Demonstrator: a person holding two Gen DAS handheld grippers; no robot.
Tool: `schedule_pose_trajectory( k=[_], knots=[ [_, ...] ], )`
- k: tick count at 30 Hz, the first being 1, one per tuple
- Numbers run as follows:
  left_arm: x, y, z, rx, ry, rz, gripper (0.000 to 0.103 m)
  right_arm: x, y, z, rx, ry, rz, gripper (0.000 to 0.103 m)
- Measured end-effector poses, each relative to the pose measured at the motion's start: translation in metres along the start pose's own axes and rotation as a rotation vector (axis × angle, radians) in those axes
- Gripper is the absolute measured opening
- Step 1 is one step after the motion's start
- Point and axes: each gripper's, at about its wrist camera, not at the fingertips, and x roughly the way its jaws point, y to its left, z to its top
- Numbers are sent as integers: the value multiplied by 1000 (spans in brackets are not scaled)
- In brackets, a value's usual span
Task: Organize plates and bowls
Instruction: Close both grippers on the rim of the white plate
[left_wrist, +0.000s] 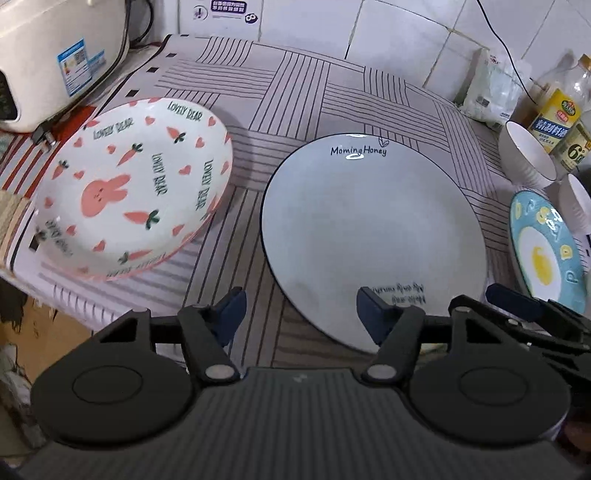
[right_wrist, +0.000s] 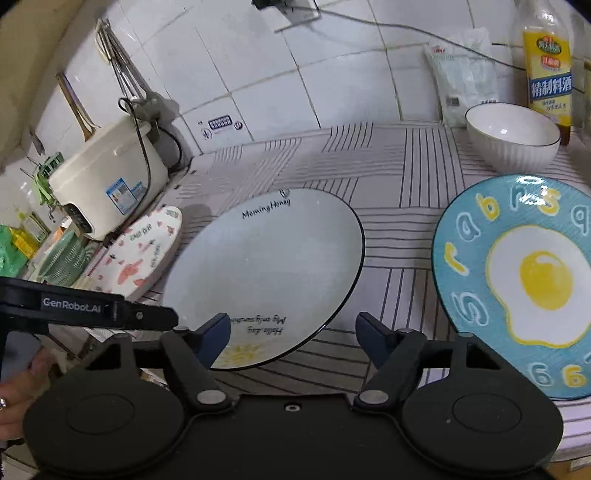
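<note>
We hold the left gripper (left_wrist: 301, 306) and right gripper (right_wrist: 291, 332) partly open and empty, both above the near rim of the white plate (left_wrist: 369, 221).

both wrist views look down closely, sharing the white plate (left_wrist: 373, 236) (right_wrist: 266, 273).

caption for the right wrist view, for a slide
Open right gripper above a striped cloth, between a white plate and a blue egg plate, white bowl behind.
</note>
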Motion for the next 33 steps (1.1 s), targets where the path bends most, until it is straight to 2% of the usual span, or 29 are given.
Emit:
schedule_pose_trajectory(
  k=[1, 2, 3, 5, 9, 11, 13, 18, 21, 23, 26, 33],
  knots=[
    [5, 0, 1, 0, 0, -8, 62, 3, -1, -1, -3, -4, -9, 69],
    [10, 1, 2, -3, 9, -7, 56, 6, -3, -1, 4, -6, -14, 66],
    [13, 0, 3, -7, 14, 4, 43, 9, -5, 1, 22, -4, -14, 64],
    [16, -1, 3, -5, 4, 15, 34, 12, -9, 0, 46, -13, -7, 57],
    [23, 0, 5, 9, 4, 12, 28, 16, -4, 4, -17, -5, -73, 50],
    [25, 2, 6, 4, 6, 1, 28, 19, -7, 6, 6, -1, -67, 33],
    [26, 4, 9, 4, 17, -13, 28, 22, -14, 6, 50, -4, -58, 23],
    [31, 10, 12, -32, 2, -55, 30, 27, -25, 3, 93, -8, -8, 23],
    [31, 6, 12, 12, -7, -50, 30, 33, -26, 5, 77, -9, 1, 23],
    [31, 8, 16, -47, 13, -52, 29, 35, -25, 7, 56, -10, 6, 24],
    [30, 0, 18, -8, -7, -5, 31, 35, -16, 9, -19, 3, -11, 26],
    [24, -6, 27, 43, -38, -35, 31, 30, -22, 18, -22, -2, -3, 26]
  ],
)
